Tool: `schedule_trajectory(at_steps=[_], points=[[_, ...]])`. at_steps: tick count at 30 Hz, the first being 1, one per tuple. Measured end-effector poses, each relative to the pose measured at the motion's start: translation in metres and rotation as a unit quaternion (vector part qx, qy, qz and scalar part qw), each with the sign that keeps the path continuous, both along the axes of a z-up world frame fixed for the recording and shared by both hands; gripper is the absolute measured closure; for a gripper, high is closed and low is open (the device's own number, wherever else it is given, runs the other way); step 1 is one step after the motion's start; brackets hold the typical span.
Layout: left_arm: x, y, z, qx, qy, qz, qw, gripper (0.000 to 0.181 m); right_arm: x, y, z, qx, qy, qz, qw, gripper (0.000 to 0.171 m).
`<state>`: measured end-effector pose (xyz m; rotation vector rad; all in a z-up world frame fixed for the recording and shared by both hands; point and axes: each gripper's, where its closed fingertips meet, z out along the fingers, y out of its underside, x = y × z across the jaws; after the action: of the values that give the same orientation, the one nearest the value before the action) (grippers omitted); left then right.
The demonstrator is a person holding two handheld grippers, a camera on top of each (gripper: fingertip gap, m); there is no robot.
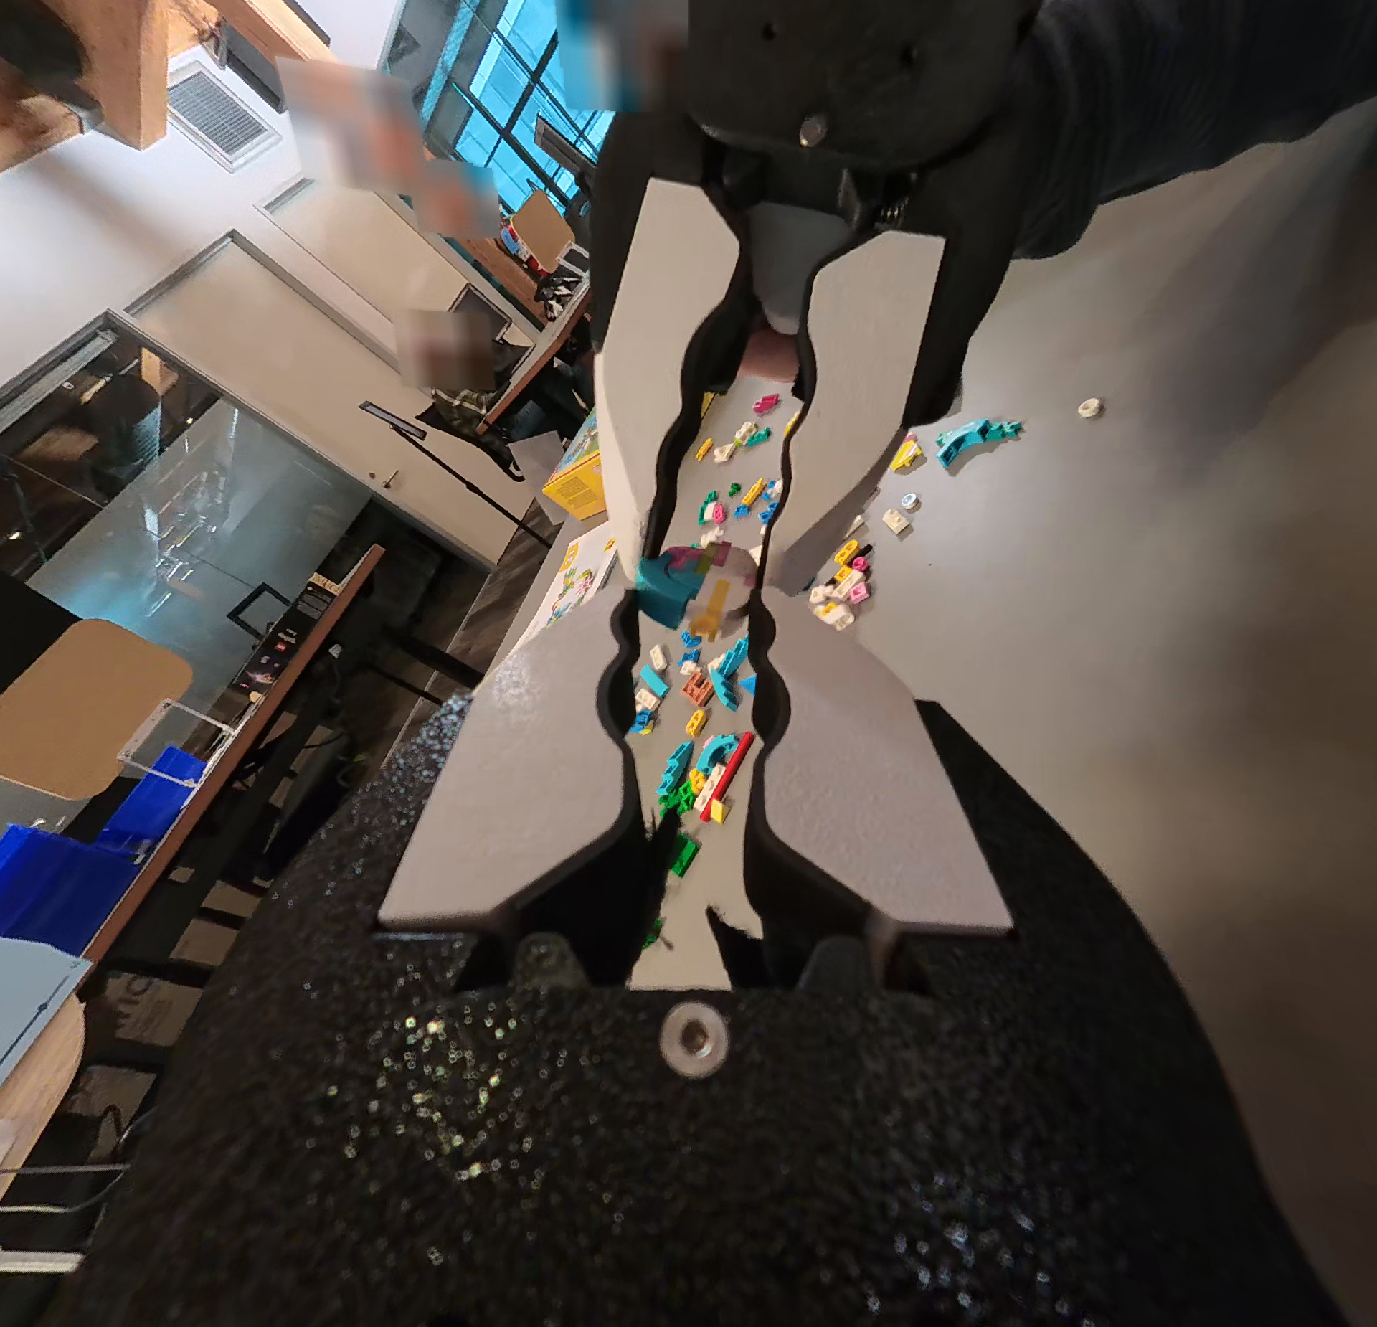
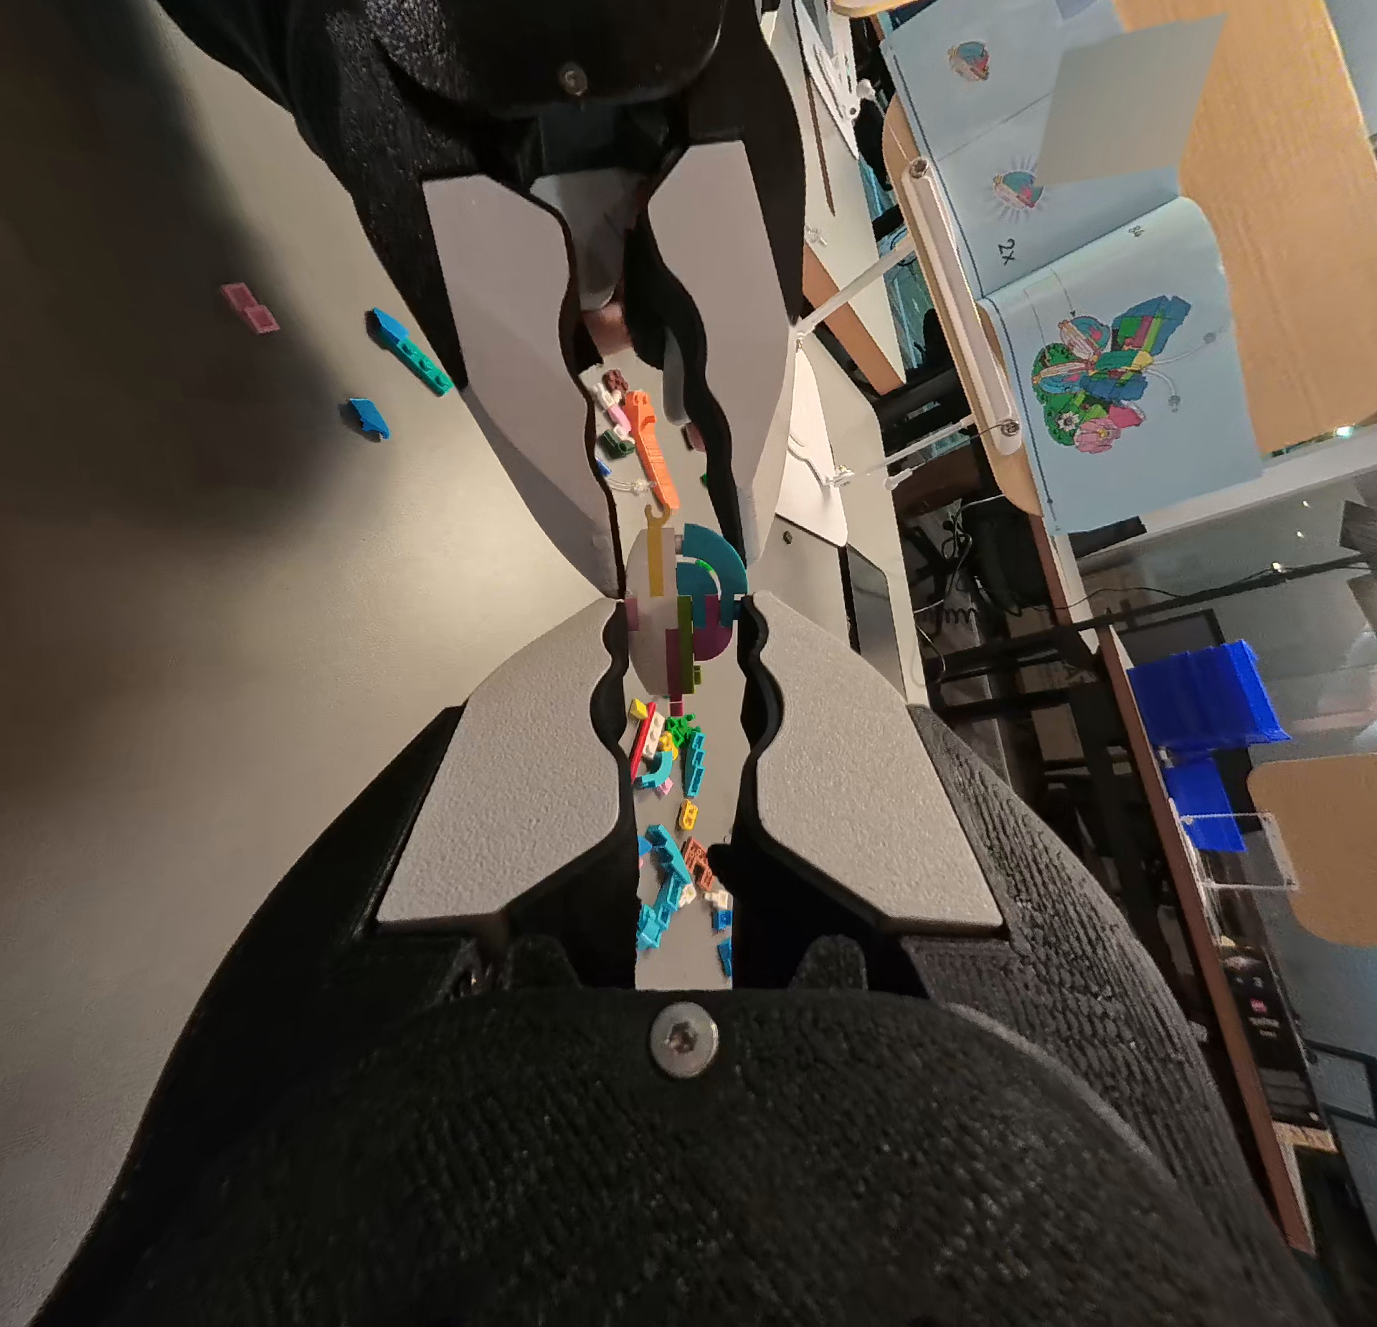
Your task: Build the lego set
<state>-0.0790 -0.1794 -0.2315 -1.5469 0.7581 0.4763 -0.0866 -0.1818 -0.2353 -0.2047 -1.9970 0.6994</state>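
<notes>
Both tongs meet tip to tip above the grey desk. Left tongs and right tongs each grip the partly built lego assembly over loose bricks.

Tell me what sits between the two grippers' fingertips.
A partly built lego assembly, teal and magenta, clamped by left gripper and right gripper; both wrist views show it.

At frame centre, the left gripper and the facing right gripper are together pinching a teal, pink and white brick assembly above scattered small colourful bricks on the grey table.
</notes>
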Motion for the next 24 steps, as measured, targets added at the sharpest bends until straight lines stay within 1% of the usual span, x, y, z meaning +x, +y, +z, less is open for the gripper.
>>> schedule_trajectory(at_steps=[1, 24], points=[[0.0, 0.0, 0.0, 0.001, 0.003, 0.002, 1.0, 0.153, 0.0, 0.0, 0.0, 0.001, -0.001, -0.001, 1.0, 0.145], [-0.003, 0.001, -0.01, -0.001, 0.06, 0.015, 0.998, 0.154, -0.001, 0.002, -0.01, 0.005, -0.021, 0.0, 1.0, 0.145]])
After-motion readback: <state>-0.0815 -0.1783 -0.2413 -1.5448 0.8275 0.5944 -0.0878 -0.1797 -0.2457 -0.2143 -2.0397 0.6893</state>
